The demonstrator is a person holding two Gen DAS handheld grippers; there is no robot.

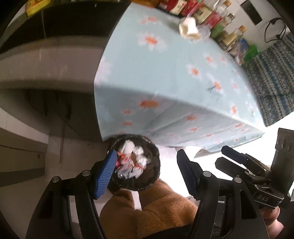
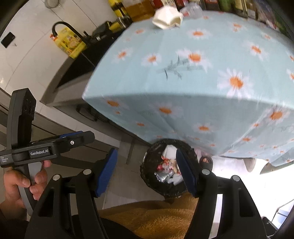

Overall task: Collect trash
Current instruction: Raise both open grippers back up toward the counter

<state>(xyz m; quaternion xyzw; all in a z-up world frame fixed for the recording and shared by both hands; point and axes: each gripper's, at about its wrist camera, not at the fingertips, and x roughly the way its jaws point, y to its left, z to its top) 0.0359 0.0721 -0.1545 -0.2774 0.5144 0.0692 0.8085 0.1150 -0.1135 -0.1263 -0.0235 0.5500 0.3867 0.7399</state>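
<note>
1. Your left gripper (image 1: pixel 147 172) has its blue pads apart with nothing between them; it hangs above the bin (image 1: pixel 135 161), which shows behind the left pad.
2. Your right gripper (image 2: pixel 147 172) is likewise apart and empty. Its right pad overlaps the bin (image 2: pixel 168 167) in that view, but that is only line of sight, since the bin sits down on the floor.
3. The bin stands at the near edge of the table (image 1: pixel 165 73), tucked against the hanging cloth and just ahead of your brown-clad legs (image 1: pixel 150 211), probably so that scraps from the table have a short way down to it.
4. It already holds crumpled white paper, clear wrapping and bits of red, so part of the collecting looks done.
5. What remains lies at the far edge of the table: a crushed white cup (image 1: pixel 190 29), or a wad of that sort, since the blur makes it hard to name, with a crumpled clear wrapper (image 2: pixel 191 11) just beside it.
6. Behind these stands a row of bottles and jars (image 1: pixel 202 12) that should stay put.
7. Either gripper is wide enough for the cup; reach over the cloth and close gently, as it looks light and easy to crush.
</note>
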